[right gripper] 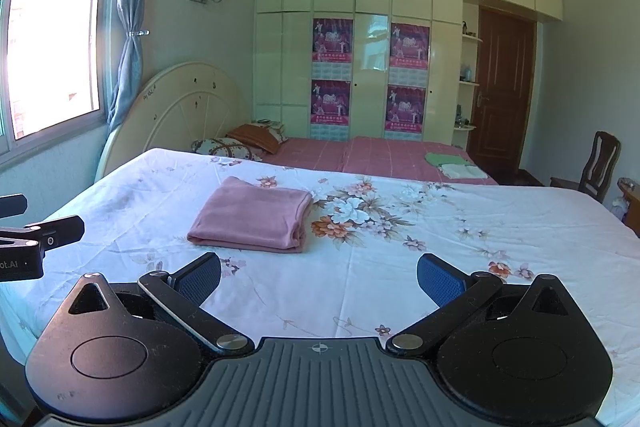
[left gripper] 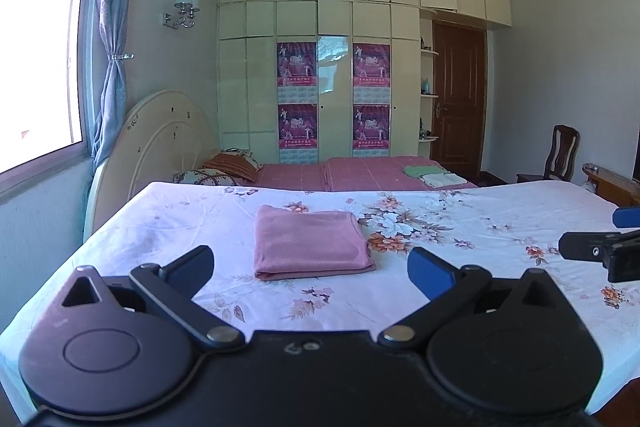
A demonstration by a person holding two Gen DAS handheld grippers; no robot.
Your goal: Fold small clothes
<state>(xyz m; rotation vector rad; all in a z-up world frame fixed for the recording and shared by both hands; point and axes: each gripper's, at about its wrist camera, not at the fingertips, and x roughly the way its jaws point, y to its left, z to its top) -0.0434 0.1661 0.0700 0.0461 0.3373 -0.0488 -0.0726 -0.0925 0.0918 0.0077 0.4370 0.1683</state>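
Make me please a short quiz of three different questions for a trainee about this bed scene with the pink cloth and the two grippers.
1. True or false: the pink cloth already lies folded on the floral sheet.
2. Which gripper holds cloth? A) left gripper B) right gripper C) neither
3. Fill in: on the far pink bed, a green cloth lies beside a ____ one.

Key
1. True; it is a neat rectangle.
2. C; both have fingers spread, above the sheet.
3. White.
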